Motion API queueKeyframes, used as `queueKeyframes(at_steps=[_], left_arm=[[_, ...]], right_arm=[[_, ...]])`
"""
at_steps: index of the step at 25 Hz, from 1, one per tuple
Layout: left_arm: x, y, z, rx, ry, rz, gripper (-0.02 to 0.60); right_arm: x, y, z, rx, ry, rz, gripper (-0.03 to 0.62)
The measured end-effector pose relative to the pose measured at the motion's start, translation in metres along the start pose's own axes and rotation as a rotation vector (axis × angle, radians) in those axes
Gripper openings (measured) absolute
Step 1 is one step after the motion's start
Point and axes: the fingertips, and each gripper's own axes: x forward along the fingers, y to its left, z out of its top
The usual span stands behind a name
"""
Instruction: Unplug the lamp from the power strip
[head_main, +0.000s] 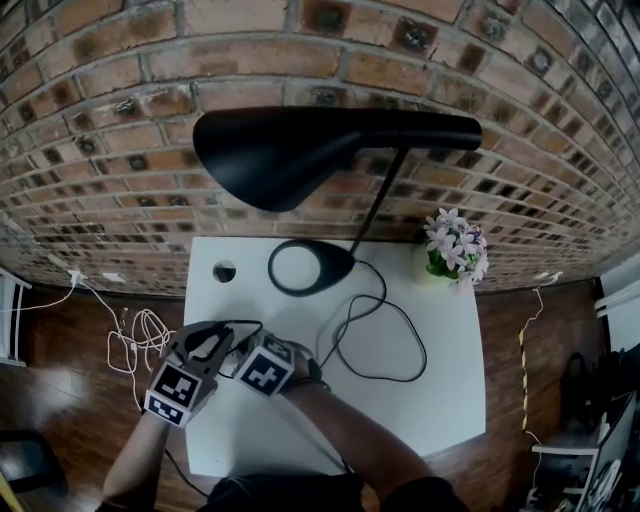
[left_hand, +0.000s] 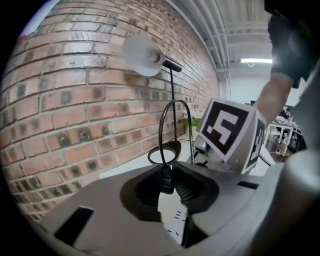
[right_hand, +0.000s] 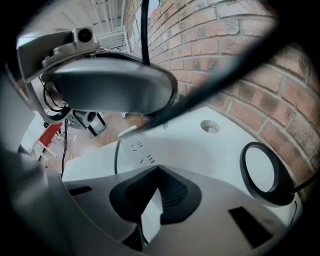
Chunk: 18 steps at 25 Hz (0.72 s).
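Left gripper (left_hand: 167, 172) clamps the plug (left_hand: 166, 184) near the lamp base (head_main: 300, 268); right gripper (right_hand: 157, 168), jaws together, is also near it.

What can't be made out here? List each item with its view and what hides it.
Power strip: head view, hidden under the left tool and right tool; only some slots show in the right gripper view.
Plug prongs: left gripper view, lost between the left tool's jaws.
Lamp bulb: head view, shade covers it.

No legible words or numbers; only black-and-white square markers (head_main: 178, 388) on the left claw (left_hand: 170, 176) and right claw (right_hand: 157, 172).
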Motion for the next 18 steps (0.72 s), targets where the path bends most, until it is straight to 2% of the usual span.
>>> queueKeyframes(at_steps=[3,9,13,18], left_arm=[[0.000,-0.005,-0.002,0.014,0.015,-0.004,0.077],[-0.002,-0.005,0.005,-0.051,-0.008,-0.005,0.077],[-0.004,-0.004,0.011,-0.010,-0.009,0.026,0.078],[-0.012,-0.003,0.006,0.004,0.005,0.041,0.078]], right_arm=[[0.001,-0.001,0.000,-0.012,0.009,0.004,0.012],[0.001,-0.001,0.000,0.001,-0.016,-0.023,0.011],[0.000,-0.003,-0.001,-0.012,-0.034,-0.057,0.011],[-0.002,-0.003,-0.001,-0.040,-0.041,-0.088,0.008]])
